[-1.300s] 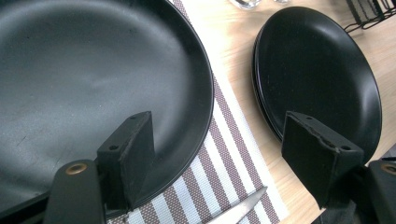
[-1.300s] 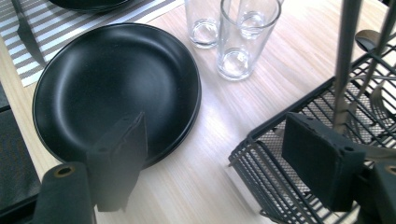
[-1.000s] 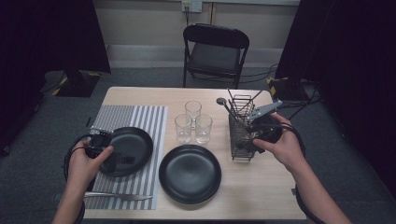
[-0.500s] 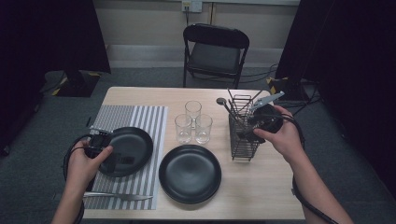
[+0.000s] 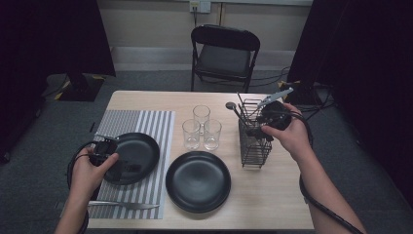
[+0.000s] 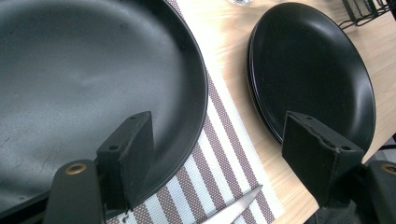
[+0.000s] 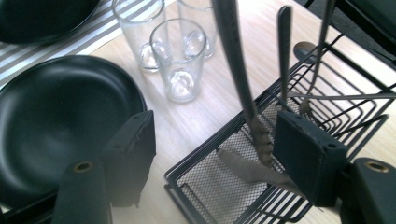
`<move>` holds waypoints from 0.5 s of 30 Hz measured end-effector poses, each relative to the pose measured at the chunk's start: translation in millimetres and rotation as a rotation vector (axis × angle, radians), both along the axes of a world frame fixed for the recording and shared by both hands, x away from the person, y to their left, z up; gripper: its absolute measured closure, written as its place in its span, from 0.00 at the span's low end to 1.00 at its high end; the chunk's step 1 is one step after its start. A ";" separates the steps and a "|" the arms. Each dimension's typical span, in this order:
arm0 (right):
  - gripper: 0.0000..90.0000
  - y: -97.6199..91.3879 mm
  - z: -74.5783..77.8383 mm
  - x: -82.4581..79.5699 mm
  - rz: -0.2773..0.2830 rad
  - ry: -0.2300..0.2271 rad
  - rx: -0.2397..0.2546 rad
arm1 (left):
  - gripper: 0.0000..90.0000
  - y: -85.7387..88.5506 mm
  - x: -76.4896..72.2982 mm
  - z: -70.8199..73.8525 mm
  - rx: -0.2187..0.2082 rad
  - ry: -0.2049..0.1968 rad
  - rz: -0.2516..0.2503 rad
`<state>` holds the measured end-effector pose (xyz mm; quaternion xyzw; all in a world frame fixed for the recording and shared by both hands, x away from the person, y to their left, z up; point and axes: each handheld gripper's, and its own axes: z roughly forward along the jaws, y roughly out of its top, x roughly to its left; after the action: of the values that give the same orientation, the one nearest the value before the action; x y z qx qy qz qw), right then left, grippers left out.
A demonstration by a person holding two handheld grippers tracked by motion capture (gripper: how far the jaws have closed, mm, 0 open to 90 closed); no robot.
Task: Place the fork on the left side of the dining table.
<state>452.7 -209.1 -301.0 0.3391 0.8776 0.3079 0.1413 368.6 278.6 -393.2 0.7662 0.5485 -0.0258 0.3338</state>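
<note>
A knife [image 5: 124, 205] lies nearest, on the striped mat [image 5: 156, 127] left of the wire rack [image 5: 254, 142]. The left claw [image 6: 219, 154] is wide over a black plate [image 5: 131, 157]. The right claw [image 7: 215, 154], wide but just closing, holds nothing above the rack's forks [image 7: 238, 79]. On the wooden bench [image 5: 272, 195], three glasses [image 5: 200, 129] stand just left of the rack. Behind is a dark chair [image 5: 224, 53] on grey floor [image 5: 341, 131].

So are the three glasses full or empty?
Empty. The glasses are clear to the bottom, no liquid showing, and stand upright on the table.
</note>
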 end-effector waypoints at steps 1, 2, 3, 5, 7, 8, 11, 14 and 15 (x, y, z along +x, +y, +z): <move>0.34 -0.1 0.3 1.6 0.001 0.000 0.007 | 0.28 -0.1 0.2 -0.6 0.000 0.000 0.000; 0.34 -0.3 1.1 3.0 -0.006 -0.002 0.005 | 0.28 -0.4 0.3 -1.1 0.001 0.001 0.001; 0.34 -0.7 2.1 4.6 -0.012 -0.004 0.003 | 0.28 -0.5 0.5 -1.6 0.002 0.001 -0.010; 0.36 -1.4 3.8 7.6 -0.024 -0.012 -0.008 | 0.28 -2.9 0.5 -2.7 -0.003 0.003 0.000; 0.37 -1.0 4.2 10.8 -0.028 -0.013 -0.003 | 0.28 -3.4 0.9 -3.1 -0.001 0.006 -0.009; 0.37 -0.9 4.7 12.4 -0.031 -0.015 -0.005 | 0.28 -3.1 1.2 -3.2 0.007 0.004 -0.018; 0.37 -0.2 6.3 17.3 -0.036 -0.019 -0.004 | 0.28 -5.0 1.1 -3.7 0.000 0.004 -0.017; 0.37 0.7 6.9 22.8 -0.041 -0.018 -0.010 | 0.28 -5.9 1.5 -4.0 0.002 0.005 -0.022; 0.37 0.9 6.9 24.7 -0.043 -0.018 -0.014 | 0.28 -5.8 1.6 -3.9 0.002 0.007 -0.028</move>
<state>477.4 -208.1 -294.1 0.3542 0.8709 0.3019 0.1582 370.1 272.8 -397.1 0.7740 0.5390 -0.0328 0.3306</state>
